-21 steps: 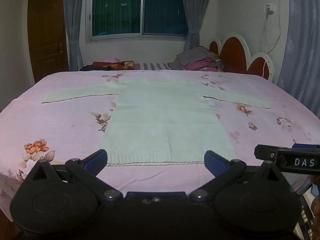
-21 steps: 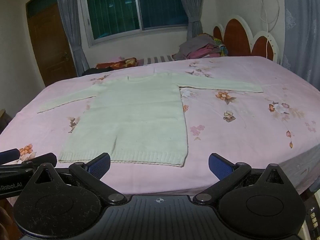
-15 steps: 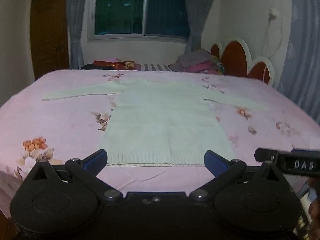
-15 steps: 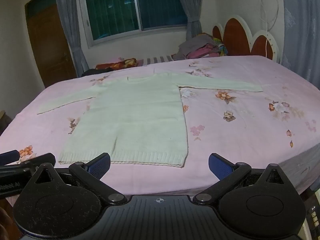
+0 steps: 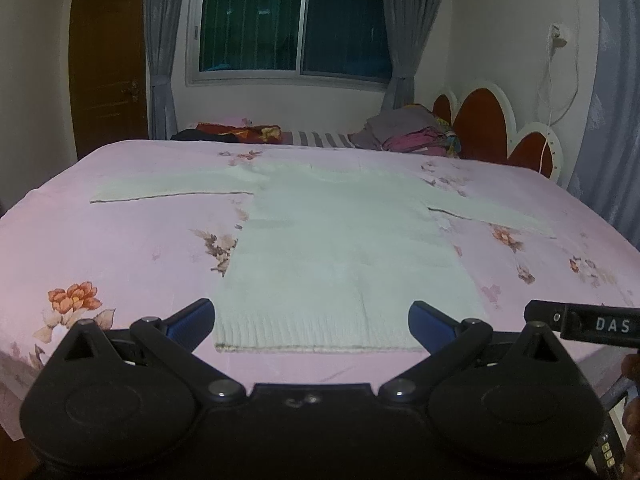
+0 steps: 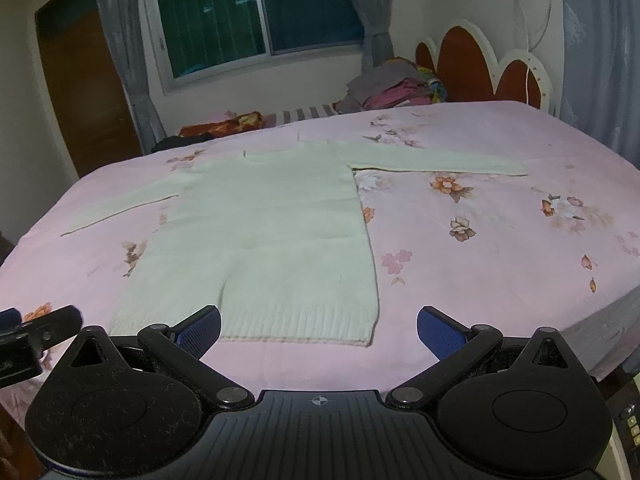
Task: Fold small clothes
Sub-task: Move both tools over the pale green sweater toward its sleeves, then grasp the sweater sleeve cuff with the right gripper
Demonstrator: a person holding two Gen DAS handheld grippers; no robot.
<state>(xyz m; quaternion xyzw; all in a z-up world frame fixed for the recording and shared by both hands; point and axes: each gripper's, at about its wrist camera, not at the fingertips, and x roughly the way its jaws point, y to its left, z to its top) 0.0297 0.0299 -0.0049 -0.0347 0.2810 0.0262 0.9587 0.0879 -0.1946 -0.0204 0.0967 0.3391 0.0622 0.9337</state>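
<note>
A pale green knitted sweater [image 5: 344,248] lies flat on the pink floral bed sheet [image 5: 120,248], both sleeves spread out sideways, ribbed hem nearest me. It also shows in the right wrist view [image 6: 272,240]. My left gripper [image 5: 312,322] is open and empty, hovering just in front of the hem, its blue fingertips [image 5: 192,318] straddling the hem's width. My right gripper [image 6: 318,330] is open and empty, near the hem's right corner. The right gripper's body shows at the right edge of the left wrist view [image 5: 584,326].
A pile of clothes [image 5: 412,134] and a dark red bundle [image 5: 240,134] lie at the far side of the bed. A red and white headboard [image 5: 500,136] stands at the right. A window [image 5: 292,20] and a brown door [image 5: 108,64] are behind.
Both grippers have moved slightly forward toward the hem and tilted up a little. Both stay open; the sweater has not moved.
</note>
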